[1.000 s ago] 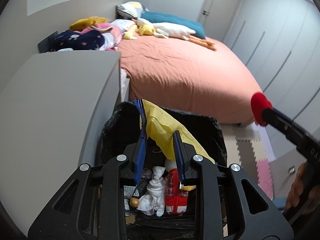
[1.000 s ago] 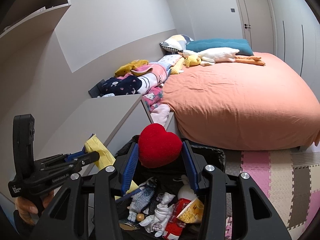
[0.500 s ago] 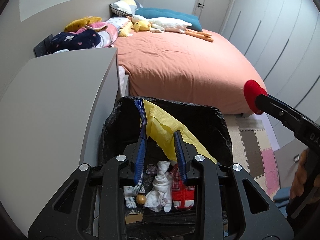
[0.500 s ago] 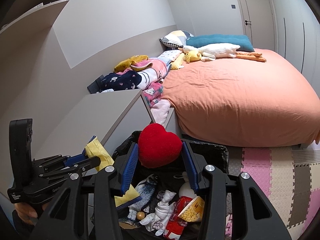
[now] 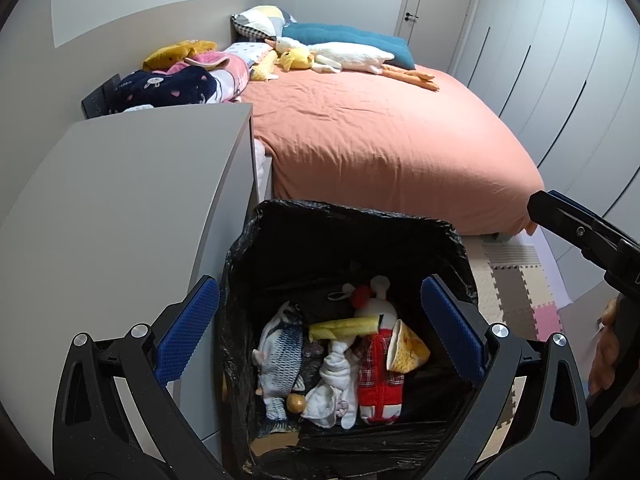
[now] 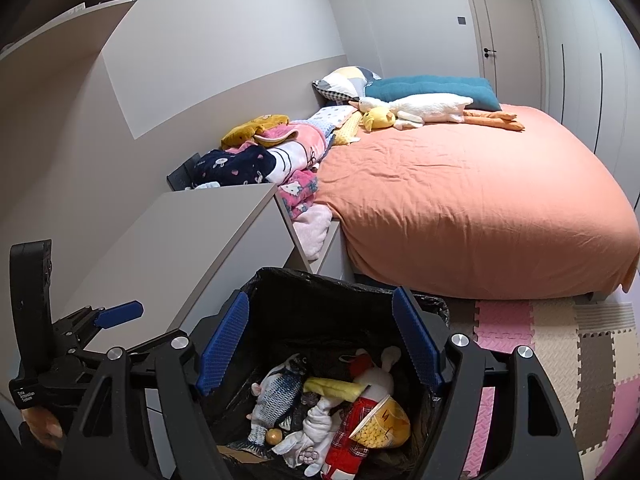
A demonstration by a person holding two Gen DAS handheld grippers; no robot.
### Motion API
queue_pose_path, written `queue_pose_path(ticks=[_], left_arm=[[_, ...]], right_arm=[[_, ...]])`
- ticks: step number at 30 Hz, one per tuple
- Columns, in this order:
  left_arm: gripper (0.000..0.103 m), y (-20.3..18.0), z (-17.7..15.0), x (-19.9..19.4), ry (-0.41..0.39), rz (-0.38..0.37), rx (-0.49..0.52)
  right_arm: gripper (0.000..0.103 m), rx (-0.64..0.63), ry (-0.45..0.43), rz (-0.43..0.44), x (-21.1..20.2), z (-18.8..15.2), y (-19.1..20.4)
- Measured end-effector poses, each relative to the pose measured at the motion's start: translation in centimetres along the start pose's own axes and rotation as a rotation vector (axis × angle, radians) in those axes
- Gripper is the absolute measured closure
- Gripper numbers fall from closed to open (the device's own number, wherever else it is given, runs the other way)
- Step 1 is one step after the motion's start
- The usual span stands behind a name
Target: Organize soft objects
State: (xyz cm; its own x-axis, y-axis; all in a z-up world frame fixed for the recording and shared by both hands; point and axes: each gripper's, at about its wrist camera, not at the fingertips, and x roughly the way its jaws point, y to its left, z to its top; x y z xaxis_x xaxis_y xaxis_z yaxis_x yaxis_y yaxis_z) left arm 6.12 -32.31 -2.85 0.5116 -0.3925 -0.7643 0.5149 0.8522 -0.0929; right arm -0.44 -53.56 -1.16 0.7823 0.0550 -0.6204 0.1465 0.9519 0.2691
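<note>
A bin lined with a black bag stands below both grippers. Inside lie a striped fish plush, a yellow soft roll, a white plush in red check and a yellow popcorn cone toy. My left gripper hangs over the bin, its jaws opening wide with nothing between them. My right gripper is also above the bin, jaws opening and holding nothing. A small red patch shows beside the white plush.
A grey cabinet flanks the bin on the left. Behind it is a bed with an orange cover, carrying a white goose plush, a yellow duck plush and piled blankets. Foam floor tiles lie to the right.
Both grippers have opened. The yellow soft roll left the left gripper and now lies in the bin. The red heart is gone from between the right gripper's jaws.
</note>
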Motion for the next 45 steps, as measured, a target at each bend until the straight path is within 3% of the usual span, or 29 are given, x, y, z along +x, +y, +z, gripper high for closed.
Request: queue_pose_path(ticks=[45], left_arm=[[0.005, -0.38, -0.07, -0.49, -0.014, 0.010, 0.024]], right_arm=[[0.028, -0.002, 0.007, 0.007, -0.28, -0.06, 0.28]])
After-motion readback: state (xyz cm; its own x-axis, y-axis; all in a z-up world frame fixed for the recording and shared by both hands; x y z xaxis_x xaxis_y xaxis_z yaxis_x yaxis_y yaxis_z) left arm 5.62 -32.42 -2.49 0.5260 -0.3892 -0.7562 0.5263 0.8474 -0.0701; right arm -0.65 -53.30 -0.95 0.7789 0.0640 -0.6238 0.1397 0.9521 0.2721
